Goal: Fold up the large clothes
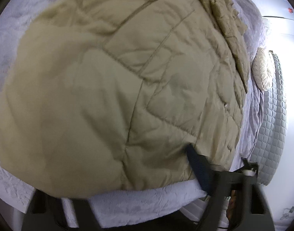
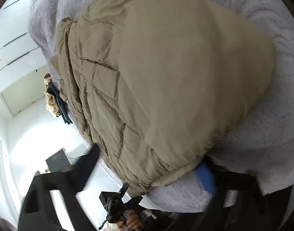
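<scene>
A khaki padded coat (image 1: 112,80) lies spread on a pale grey fluffy blanket (image 1: 143,198) over a bed. In the left wrist view its near hem sits across my left gripper (image 1: 120,171). The dark-padded right finger (image 1: 197,165) pokes into the hem's corner, and the other finger is hidden under the coat. In the right wrist view the coat (image 2: 175,77) has its hem between the fingers of my right gripper (image 2: 149,156). The blue pad (image 2: 205,177) is tucked under the hem. The dark finger (image 2: 89,163) stands beside the coat's edge, only its tip meeting the cloth. A hand (image 2: 132,221) holds the left gripper below.
A round pale cushion (image 1: 262,71) and the quilted mattress side (image 1: 272,119) lie at the bed's right edge. Other clothes (image 2: 54,98) are piled at the far edge. White wardrobe doors (image 2: 14,38) and a dark box (image 2: 58,159) on the white floor stand beyond.
</scene>
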A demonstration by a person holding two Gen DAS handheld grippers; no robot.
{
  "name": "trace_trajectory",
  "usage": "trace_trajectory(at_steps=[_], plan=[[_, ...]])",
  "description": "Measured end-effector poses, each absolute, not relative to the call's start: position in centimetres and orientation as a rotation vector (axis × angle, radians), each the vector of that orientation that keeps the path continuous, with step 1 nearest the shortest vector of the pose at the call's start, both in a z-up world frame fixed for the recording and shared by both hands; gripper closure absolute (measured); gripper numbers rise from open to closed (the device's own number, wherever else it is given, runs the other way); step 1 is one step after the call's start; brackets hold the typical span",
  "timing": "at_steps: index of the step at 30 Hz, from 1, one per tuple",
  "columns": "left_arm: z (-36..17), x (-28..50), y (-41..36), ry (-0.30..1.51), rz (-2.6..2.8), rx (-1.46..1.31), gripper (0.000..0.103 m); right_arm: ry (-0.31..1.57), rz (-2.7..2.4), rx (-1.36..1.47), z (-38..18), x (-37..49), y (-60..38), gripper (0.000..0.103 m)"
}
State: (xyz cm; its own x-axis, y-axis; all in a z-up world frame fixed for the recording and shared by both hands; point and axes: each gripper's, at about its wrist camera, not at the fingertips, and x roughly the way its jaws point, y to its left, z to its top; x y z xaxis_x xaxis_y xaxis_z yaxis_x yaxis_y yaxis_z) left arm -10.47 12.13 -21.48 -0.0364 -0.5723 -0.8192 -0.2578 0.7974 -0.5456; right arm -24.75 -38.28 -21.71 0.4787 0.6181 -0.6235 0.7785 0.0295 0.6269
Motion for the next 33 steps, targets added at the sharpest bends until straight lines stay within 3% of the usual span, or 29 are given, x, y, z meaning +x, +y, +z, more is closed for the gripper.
trace_trajectory(at_steps=[1, 2, 3, 4, 7, 22, 33], plan=[[-21.3, -10.2, 12.2, 1.616, -0.291, -0.679, 0.061, 1.228, -0.197, 1.677, -22.0, -24.8, -38.2, 0.047], [-21.2, -10.1, 12.4, 1.608, -0.294, -0.690, 0.077, 1.229, -0.198, 1.686, -22.0, -25.0, -38.3, 0.050], [-21.2, -9.9, 12.7, 1.601, -0.296, -0.700, 0.081, 1.221, -0.192, 1.698, -22.2, -25.1, -38.3, 0.062], [-20.9, -9.7, 12.8, 1.593, -0.294, -0.704, 0.085, 1.223, -0.193, 1.693, -22.1, -25.1, -38.2, 0.081], [-19.2, -9.1, 12.4, 1.556, -0.285, -0.643, 0.091, 1.214, -0.177, 1.652, -21.1, -24.6, -37.9, 0.094], [-3.5, -0.7, 11.8, 1.160, -0.444, -0.506, 0.092, 1.009, 0.118, 1.292, -6.2, -12.8, -39.9, 0.096], [0.7, 10.7, 9.5, 0.978, -0.420, -0.402, 0.092, 0.946, 0.220, 1.022, -0.8, 2.4, -39.5, 0.096]])
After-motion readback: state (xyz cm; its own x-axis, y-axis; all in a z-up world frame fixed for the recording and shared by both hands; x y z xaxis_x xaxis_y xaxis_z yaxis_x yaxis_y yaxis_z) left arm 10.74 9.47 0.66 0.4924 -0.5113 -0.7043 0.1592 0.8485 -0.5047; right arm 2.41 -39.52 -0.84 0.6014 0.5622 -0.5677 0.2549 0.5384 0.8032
